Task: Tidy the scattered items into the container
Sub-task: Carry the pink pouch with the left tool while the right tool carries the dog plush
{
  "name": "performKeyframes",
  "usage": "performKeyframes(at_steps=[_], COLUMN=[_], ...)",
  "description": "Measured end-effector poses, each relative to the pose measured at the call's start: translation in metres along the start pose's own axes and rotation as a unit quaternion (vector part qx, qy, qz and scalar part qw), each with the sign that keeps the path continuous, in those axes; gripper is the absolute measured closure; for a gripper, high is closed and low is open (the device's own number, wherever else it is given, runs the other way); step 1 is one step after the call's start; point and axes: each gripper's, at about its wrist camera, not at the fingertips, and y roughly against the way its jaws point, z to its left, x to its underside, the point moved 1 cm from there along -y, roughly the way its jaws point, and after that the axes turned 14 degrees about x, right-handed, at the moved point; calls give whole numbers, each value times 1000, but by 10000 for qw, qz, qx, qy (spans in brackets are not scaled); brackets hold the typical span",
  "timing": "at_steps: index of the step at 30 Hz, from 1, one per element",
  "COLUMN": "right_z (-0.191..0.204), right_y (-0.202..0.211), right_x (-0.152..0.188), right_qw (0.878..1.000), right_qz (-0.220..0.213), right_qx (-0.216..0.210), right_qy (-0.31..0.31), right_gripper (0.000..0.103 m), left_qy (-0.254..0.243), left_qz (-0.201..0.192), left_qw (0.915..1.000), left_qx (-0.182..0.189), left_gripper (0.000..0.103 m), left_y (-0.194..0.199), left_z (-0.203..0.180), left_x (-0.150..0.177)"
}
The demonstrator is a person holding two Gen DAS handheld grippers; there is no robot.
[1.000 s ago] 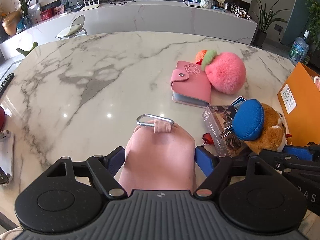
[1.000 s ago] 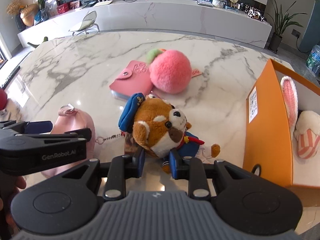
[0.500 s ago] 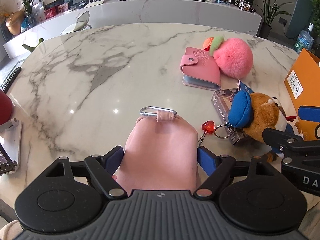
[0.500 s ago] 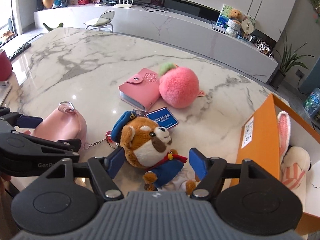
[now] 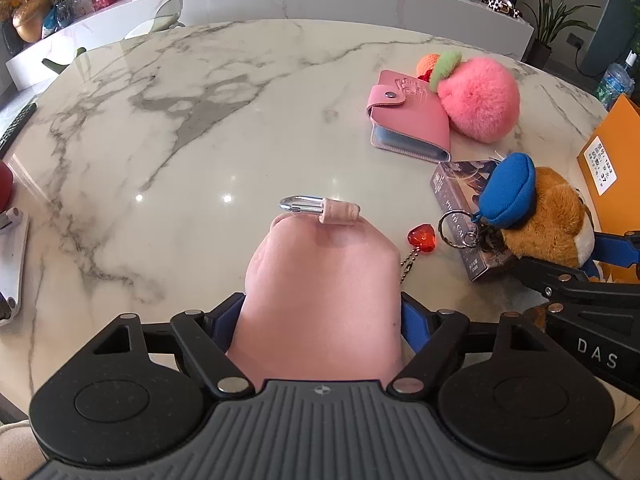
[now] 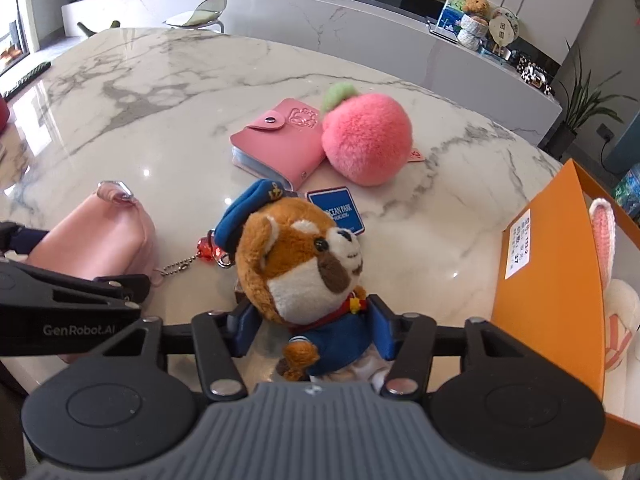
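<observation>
A pink pouch (image 5: 320,300) with a metal clip lies on the marble table. My left gripper (image 5: 320,308) is closing on it, and both blue pads press its sides. A brown plush animal (image 6: 304,264) in a blue cap and jacket lies to its right. My right gripper (image 6: 312,312) is closing on the plush's body, pads against both flanks. The orange box (image 6: 548,280) stands open at the right with a bunny plush (image 6: 616,300) inside. A pink card wallet (image 6: 280,140) and a fluffy pink peach (image 6: 366,136) lie farther back.
A printed card box (image 5: 460,208) lies under the plush, with a red heart charm (image 5: 421,238) on a chain beside the pouch. A blue tag (image 6: 338,212) lies behind the plush. A white device (image 5: 10,260) sits at the table's left edge.
My right gripper went from shut in front of the plush to wide open, then narrowed around the plush's body and sank closer. My left gripper stayed around the pink pouch.
</observation>
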Motion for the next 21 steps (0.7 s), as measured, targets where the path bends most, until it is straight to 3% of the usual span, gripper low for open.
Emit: performKeyframes(at_steps=[2,9,21], right_z=[-3,-11,-38], right_y=[4,25,75], right_x=[0,0,4], right_qw=[10000,9995,9956], right_qz=[-2,-150,-633], right_qx=[-8,-42,-12], right_qy=[-74,-261,-694], right_gripper=[53,54,54], left_qy=[24,-105,-411], left_qz=[-29,-299,-1038], left_qw=[10000,9995,9937], left_qx=[7,-20,27], left_gripper=[17,24,26], left_y=[4,26,81], left_z=[-2,-14,-49], left_x=[0,-1,-9])
